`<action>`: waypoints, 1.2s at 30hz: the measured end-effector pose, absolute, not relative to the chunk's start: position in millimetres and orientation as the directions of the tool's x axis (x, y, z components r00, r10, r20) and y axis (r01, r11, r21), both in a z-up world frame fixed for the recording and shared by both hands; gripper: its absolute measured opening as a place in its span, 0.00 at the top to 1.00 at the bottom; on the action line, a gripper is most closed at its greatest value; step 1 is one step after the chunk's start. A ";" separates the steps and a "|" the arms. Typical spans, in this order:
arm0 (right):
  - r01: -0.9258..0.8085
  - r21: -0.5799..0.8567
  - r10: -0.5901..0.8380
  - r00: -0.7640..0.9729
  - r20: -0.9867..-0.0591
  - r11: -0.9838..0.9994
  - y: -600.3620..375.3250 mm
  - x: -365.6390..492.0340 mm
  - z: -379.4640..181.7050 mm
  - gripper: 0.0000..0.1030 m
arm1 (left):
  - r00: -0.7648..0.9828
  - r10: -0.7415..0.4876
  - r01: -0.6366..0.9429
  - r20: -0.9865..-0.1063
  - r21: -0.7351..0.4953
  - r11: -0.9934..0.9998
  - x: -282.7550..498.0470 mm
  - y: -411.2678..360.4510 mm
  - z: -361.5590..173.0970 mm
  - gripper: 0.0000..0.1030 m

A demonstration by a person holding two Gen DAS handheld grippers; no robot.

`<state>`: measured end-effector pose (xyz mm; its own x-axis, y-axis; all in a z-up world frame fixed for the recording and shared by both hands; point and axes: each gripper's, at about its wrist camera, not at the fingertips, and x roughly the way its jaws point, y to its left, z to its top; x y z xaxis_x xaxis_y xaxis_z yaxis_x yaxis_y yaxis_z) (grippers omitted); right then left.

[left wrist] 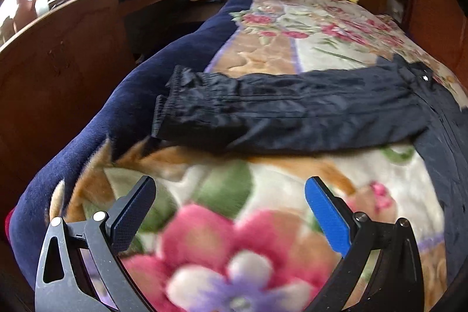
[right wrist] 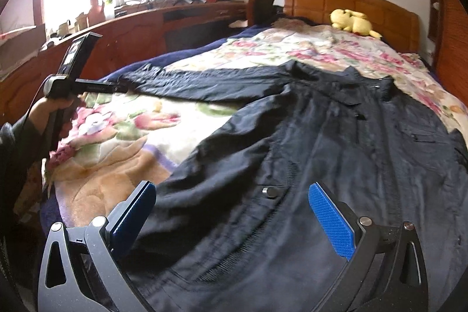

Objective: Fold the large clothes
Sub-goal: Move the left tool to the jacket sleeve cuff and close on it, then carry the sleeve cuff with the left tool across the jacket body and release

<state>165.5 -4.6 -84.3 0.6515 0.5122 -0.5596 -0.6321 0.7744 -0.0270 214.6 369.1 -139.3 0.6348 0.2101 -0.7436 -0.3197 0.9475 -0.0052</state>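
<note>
Jacket (right wrist: pixel 336 151) spread flat on bed (right wrist: pixel 292 48), front up, collar toward headboard (right wrist: pixel 351 5).
Left gripper (left wrist: pixel 229 205) wide open, empty, above floral blanket (left wrist: pixel 234 224) near the sleeve (left wrist: pixel 278 107), which runs out sideways, cuff toward bed's left edge. Right gripper (right wrist: pixel 232 209) wide open, empty, over jacket hem; contact unclear. Jacket's right side cut off.

A dark navy, possibly black, jacket (right wrist: pixel 336 142) is spread over a cream blanket (right wrist: pixel 122 133) patterned with pink flowers and green leaves and edged in navy. Blue pads (right wrist: pixel 330 220) are seen. A yellow plush toy (right wrist: pixel 352 22) is backed by an orange-brown headboard (right wrist: pixel 345 2).
</note>
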 end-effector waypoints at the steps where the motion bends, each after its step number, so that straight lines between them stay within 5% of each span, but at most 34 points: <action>1: -0.634 -0.029 0.511 0.649 -0.564 0.773 -2.5 167.8 -85.1 0.00 | 0.634 0.198 -0.324 -0.748 -0.024 0.946 216.7 376.6 -140.8 0.03; 18: -0.629 -0.029 0.490 0.633 -0.599 0.777 13.8 182.8 -101.5 0.00 | 0.628 0.150 -0.401 -0.764 -0.152 0.903 258.3 436.5 -151.5 0.49; 19: -0.630 -0.027 0.491 0.631 -0.600 0.776 13.7 183.3 -102.7 0.00 | 0.634 0.142 -0.398 -0.761 -0.163 0.903 259.5 437.4 -152.1 0.61; 20: -0.631 -0.025 0.492 0.629 -0.602 0.776 12.9 183.0 -102.6 0.00 | 0.648 0.128 -0.381 -0.751 -0.174 0.908 260.1 436.7 -151.5 0.88; 21: -0.632 -0.023 0.494 0.626 -0.604 0.775 13.3 183.6 -103.8 0.00 | 0.651 0.128 -0.369 -0.748 -0.165 0.915 261.1 434.3 -150.3 0.93; 36: -0.592 -0.036 0.479 0.686 -0.548 0.805 -34.2 169.3 -77.0 0.00 | 0.792 -0.016 -0.025 -0.610 -0.059 0.998 271.3 271.3 -12.8 0.94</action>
<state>169.3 -34.2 -77.0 0.6856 0.4790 -0.5482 -0.5918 0.8053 -0.0365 271.3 271.3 -12.8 0.7922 -0.0161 -0.6101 -0.0250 0.9980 -0.0589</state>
